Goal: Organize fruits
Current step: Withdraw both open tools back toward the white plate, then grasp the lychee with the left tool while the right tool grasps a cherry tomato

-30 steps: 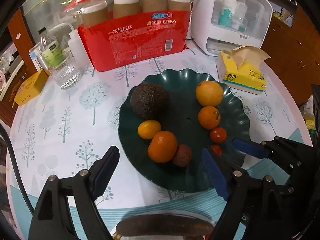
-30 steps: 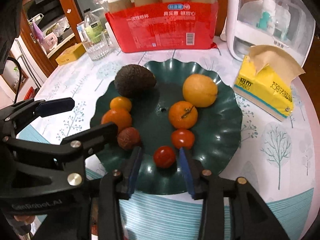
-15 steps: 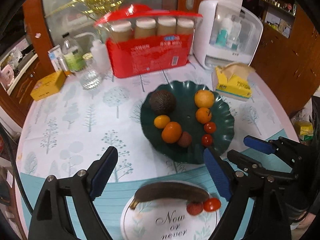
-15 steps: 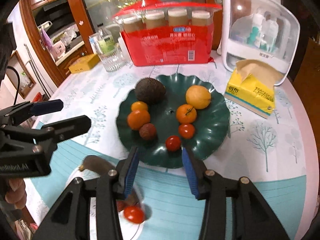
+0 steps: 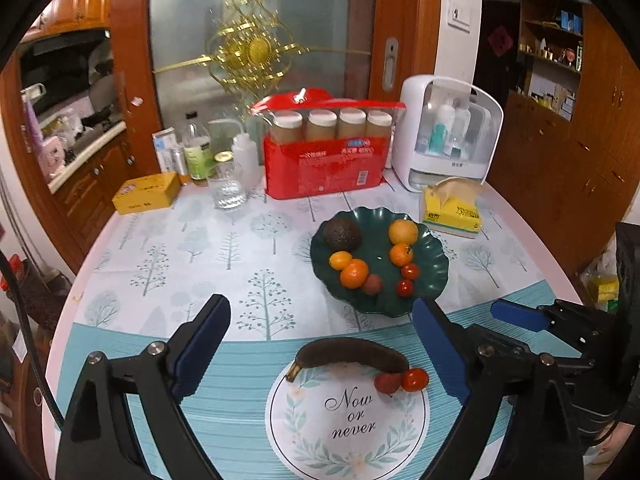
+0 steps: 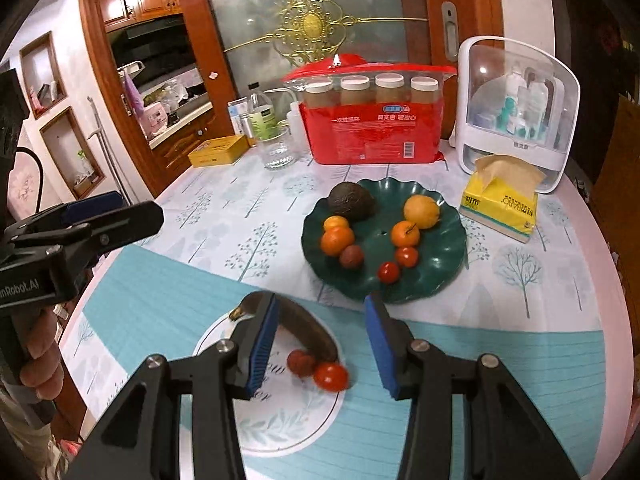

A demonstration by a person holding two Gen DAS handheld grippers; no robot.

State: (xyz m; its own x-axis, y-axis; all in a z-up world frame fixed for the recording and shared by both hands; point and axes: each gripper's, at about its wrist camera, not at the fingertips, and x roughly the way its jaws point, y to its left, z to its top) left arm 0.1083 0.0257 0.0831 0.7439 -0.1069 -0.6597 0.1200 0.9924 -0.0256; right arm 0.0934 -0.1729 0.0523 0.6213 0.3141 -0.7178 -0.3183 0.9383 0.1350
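A dark green scalloped plate (image 5: 434, 276) (image 6: 448, 248) holds an avocado (image 5: 341, 233), a yellow fruit (image 5: 403, 231), several oranges, a lychee (image 5: 372, 284) and two cherry tomatoes (image 5: 405, 287). Nearer, a white "Now or never" plate (image 5: 348, 432) (image 6: 280, 420) carries a dark overripe banana (image 5: 352, 354) (image 6: 308, 332), a lychee (image 6: 300, 362) and a cherry tomato (image 6: 330, 376). My left gripper (image 5: 320, 344) is open and empty, above the white plate. My right gripper (image 6: 320, 344) is open and empty, over the banana's right end.
At the table's back stand a red pack of paper cups (image 5: 324, 160), a white storage box (image 5: 448, 136), a yellow tissue pack (image 5: 450, 210), a glass (image 5: 228, 192), bottles and a yellow tin (image 5: 146, 192). The round table edge curves close at left and right.
Both grippers have pulled back and up from the green plate, bringing the white plate with the banana into view. The right gripper, which framed a cherry tomato, is empty; the tomato lies on the green plate.
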